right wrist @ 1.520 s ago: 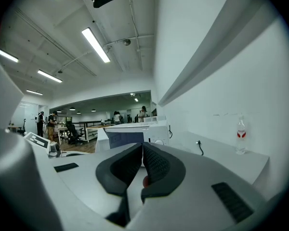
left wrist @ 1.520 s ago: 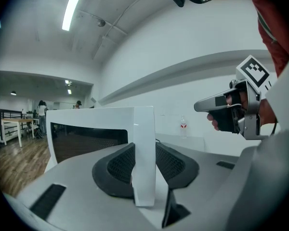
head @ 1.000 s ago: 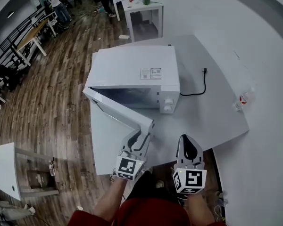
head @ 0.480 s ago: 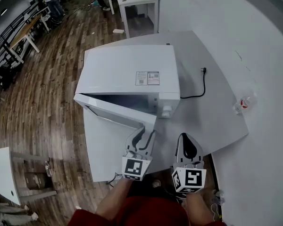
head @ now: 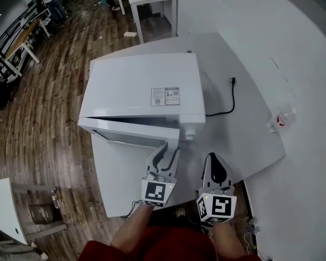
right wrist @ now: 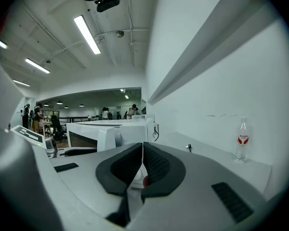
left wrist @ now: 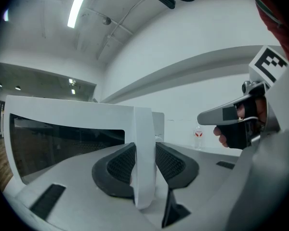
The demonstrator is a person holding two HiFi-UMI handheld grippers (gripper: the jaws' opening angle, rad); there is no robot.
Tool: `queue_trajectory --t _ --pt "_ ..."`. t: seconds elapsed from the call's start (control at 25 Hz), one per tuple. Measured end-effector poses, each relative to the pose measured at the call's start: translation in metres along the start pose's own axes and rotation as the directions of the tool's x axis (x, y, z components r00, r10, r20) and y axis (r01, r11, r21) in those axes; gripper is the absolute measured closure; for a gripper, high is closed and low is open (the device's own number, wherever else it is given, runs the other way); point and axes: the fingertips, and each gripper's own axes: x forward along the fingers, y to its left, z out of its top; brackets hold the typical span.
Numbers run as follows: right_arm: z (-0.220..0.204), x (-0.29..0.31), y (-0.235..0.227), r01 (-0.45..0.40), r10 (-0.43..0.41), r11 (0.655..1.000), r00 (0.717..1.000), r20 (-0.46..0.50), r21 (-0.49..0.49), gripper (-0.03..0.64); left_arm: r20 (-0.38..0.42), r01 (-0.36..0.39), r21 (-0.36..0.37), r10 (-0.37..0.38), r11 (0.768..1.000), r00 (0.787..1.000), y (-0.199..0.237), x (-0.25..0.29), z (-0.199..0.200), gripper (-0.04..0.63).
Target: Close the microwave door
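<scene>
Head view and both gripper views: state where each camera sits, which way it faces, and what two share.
Head view: on the person's head, looking steeply down on microwave, table, arms, left gripper and right gripper.
Left gripper view: on the left gripper, looking level along jaws clamped on the microwave door; right gripper shows.
Right gripper view: on the right gripper, facing the microwave past shut jaws.
Shared: both gripper views show the bottle.
</scene>
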Motion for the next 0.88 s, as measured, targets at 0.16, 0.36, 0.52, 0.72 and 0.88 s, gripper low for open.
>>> queue_trajectory --t 0.16,0.36,0.52,0.72,0.88 --pt "-0.001 0.013 -0.001 0.005 -0.005 1.000 1.000 -0.011 0.001 0.588 0.009 0.010 -0.001 -0.010 1.000 1.000 0.004 0.011 0.002 0.453" --pt "-0.001 0.024 -0.001 0.011 -0.011 1.000 1.000 -0.014 0.004 0.588 0.003 0.034 -0.008 -0.034 0.999 0.999 0.009 0.022 0.002 0.453" --pt "-0.002 0.032 -0.003 0.019 -0.019 1.000 1.000 -0.016 0.007 0.588 0.020 0.049 -0.005 -0.049 0.999 0.999 0.009 0.025 0.005 0.453" --pt "0.000 0.042 0.000 0.020 -0.020 1.000 1.000 -0.012 0.006 0.588 0.018 0.050 0.006 -0.050 0.999 0.999 0.013 0.032 0.003 0.453" --pt "-0.001 0.045 -0.001 0.025 -0.025 1.000 1.000 -0.014 0.009 0.588 0.024 0.053 0.007 -0.053 0.999 0.998 0.015 0.034 0.004 0.453"
